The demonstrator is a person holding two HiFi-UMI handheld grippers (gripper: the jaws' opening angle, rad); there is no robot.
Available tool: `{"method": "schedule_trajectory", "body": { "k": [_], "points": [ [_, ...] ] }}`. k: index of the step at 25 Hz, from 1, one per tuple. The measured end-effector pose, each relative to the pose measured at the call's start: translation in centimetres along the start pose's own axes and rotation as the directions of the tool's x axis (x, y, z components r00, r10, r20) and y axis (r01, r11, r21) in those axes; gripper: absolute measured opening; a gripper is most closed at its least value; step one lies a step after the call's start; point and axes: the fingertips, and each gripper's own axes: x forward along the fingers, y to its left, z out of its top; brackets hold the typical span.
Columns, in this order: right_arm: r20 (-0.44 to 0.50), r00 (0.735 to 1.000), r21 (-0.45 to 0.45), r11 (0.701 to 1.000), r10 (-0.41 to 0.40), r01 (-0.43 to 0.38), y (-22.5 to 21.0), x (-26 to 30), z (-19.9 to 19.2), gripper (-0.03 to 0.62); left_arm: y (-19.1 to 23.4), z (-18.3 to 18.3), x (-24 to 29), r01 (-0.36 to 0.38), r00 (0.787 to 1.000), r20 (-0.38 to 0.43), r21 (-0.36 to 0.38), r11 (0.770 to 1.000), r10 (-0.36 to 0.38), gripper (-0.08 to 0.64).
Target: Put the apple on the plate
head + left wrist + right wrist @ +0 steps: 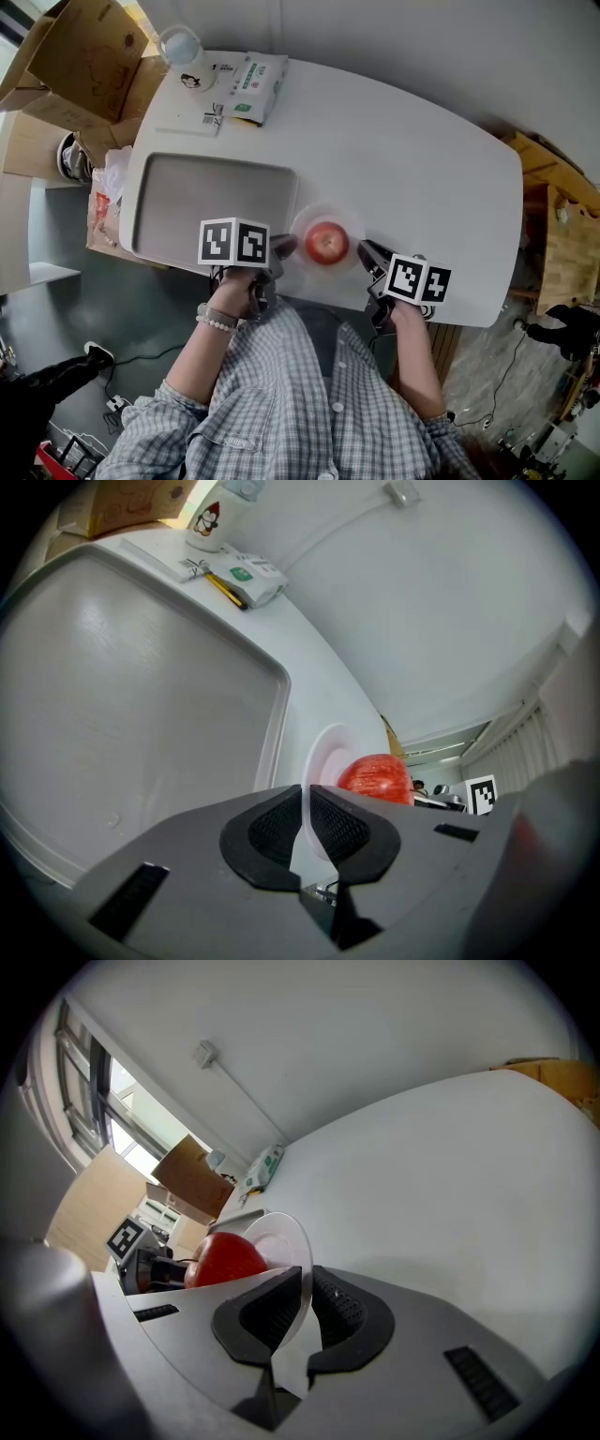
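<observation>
So the apple (326,244) is sitting on the small white plate (322,212), pretty much in the middle of it, near the edge of the white tabletop (412,159) closest to you.

You've got the plate pinched from both sides:

- **Left:** your left hand-held gripper (281,249) is clamped on the plate's left rim. In the left gripper view the thin white rim runs right between the black ribbed pads (272,829), with the red apple just past them.
- **Right:** your right hand-held gripper (371,257) has the opposite rim. Its pads (342,1309) are closed on the rim the same way, and the apple shows just behind.

Neither gripper is touching the apple itself, only the plate. I honestly can't tell whether the plate is flat on the tabletop or raised off it.

To the left of the plate, just beside it, there's a big grey tray (187,202). At the far corner there's a pack of tissues (253,86) next to a white cup with a penguin on it (186,58). An open cardboard box (84,56) stands off the tabletop past that corner.
</observation>
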Motion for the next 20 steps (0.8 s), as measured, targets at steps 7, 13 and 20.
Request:
{"method": "schedule_trajectory", "body": {
  "k": [7,13,20],
  "points": [
    [-0.009,1.0,-0.017,1.0,0.014,-0.014,2.4,1.3,0.0,0.046,1.7,0.4,-2.1,-0.002,1.0,0.029,-0.026,1.0,0.003,0.034],
    [-0.012,1.0,-0.028,0.999,0.026,-0.026,4.8,2.6,-0.1,0.046,3.4,1.1,-4.2,-0.005,0.999,0.048,-0.03,1.0,0.007,0.034],
    [-0.018,0.999,-0.032,0.999,0.036,-0.037,7.7,4.1,-0.8,0.046,5.4,1.4,-6.7,-0.006,0.998,0.057,-0.036,0.999,0.008,0.034]
  ]
}}
